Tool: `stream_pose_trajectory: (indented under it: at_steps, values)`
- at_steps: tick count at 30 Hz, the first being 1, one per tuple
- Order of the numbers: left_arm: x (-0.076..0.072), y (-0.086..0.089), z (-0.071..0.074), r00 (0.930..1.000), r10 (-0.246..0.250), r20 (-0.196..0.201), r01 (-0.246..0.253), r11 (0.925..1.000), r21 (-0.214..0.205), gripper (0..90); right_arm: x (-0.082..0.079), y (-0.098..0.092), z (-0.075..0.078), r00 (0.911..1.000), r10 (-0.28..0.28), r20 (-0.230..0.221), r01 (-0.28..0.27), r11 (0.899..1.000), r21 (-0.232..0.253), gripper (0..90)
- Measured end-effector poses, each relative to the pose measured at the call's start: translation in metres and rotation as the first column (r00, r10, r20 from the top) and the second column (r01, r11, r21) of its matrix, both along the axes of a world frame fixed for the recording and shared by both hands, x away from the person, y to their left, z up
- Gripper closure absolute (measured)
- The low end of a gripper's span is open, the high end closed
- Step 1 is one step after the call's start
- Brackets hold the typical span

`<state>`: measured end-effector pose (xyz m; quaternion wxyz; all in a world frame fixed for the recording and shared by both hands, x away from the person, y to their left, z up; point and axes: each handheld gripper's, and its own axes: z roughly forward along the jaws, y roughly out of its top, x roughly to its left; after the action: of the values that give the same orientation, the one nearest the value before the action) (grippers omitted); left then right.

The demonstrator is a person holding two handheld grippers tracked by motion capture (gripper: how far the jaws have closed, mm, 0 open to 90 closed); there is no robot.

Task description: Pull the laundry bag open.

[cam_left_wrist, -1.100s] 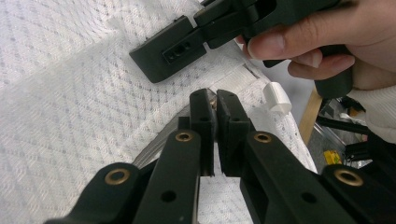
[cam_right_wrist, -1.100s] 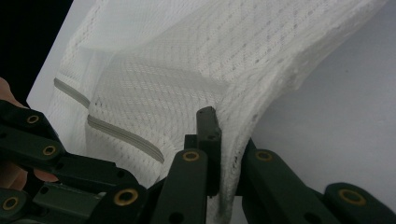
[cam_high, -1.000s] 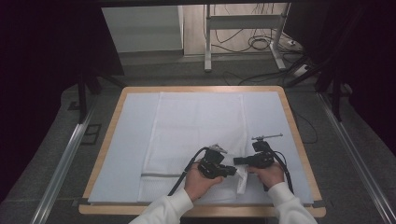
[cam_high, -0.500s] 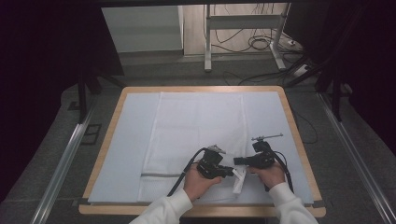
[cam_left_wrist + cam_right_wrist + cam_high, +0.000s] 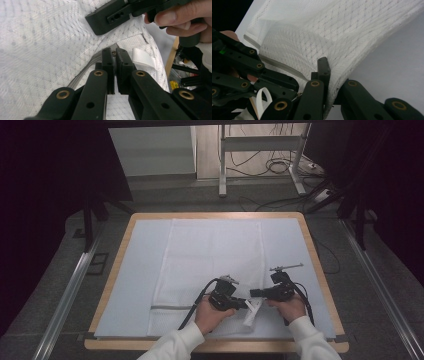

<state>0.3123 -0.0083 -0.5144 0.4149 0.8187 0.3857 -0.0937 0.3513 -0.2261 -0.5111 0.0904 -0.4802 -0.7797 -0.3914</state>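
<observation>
White mesh laundry bag (image 5: 210, 265), light and limp: left tool (image 5: 114, 55) clamped on its zip pull, right tool (image 5: 329, 72) clamped on the mesh (best held there by the zip end).

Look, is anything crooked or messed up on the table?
Only one corner. The mesh bag lies flat and straight, but its near right corner is pulled up and bunched where the left gripper pinches the zipper end and the right gripper clamps the mesh.
</observation>
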Motion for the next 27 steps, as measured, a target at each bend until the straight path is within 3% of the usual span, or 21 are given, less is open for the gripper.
stream_pose_trajectory:
  at_steps: [7, 9, 27]
  values:
    - [0.0017, 0.0025, -0.0028, 1.0, -0.003, -0.006, 0.003, 1.0, 0.006, 86.5, 0.0001, -0.0011, 0.0003, 0.9999, 0.016, 0.002, -0.016, 1.0, 0.012, 88.9]
    - [0.0025, 0.0039, -0.0039, 0.9998, -0.001, -0.022, 0.001, 1.0, -0.009, 86.5, 0.0003, -0.002, 0.0001, 0.9998, 0.019, -0.003, -0.019, 1.0, 0.02, 88.9]
    - [0.0023, 0.0086, -0.0049, 0.9999, 0.01, -0.013, -0.01, 0.9997, 0.024, 86.5, 0.0006, -0.004, 0.0002, 0.9999, 0.011, 0.005, -0.011, 1.0, 0.021, 88.9]
